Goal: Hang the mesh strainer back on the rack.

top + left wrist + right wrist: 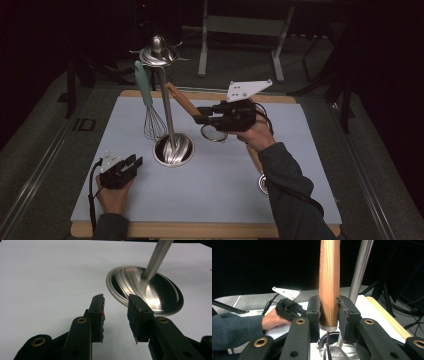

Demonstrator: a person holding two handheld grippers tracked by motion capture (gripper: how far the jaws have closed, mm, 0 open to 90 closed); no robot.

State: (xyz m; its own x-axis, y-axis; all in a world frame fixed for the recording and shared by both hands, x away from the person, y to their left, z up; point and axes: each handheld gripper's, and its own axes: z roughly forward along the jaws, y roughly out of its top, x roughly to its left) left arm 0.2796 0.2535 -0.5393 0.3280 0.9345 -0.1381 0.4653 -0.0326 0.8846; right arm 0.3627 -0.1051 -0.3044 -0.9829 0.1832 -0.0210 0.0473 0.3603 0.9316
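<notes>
Dark room behind; white mat (210,190) on wooden desk (200,231), dim floor around. Near mat centre: steel utensil stand, round base (173,150) flat on mat, upright pole (166,107) rising to a hook crown (158,54). Hanging from crown on the left: whisk (150,107) with pale green handle, wire end just above mat, close beside pole. Right tool (200,119) raised above mat, right of pole, jaws clamped on wooden handle (181,101) of small mesh strainer (214,133); handle slanting up and left toward pole, strainer bowl hanging below the tool, clear of mat. In right gripper view: handle (329,285) upright between both pads, pads pressed on its lower end, metal ferrule and mesh bowl (335,353) just beneath, stand pole (359,270) just behind on the right. Left tool (131,163) low at front left of mat, hand resting on mat, jaws pointed toward stand base, near it but apart. In left gripper view: jaws spread wide, nothing between pads (98,315), bare mat in the gap, base rim (117,296) just beyond the tips. Second wooden-handled piece (255,157) lying on mat under right forearm, round metal end (263,184) beside the sleeve; kind not discernible.
</notes>
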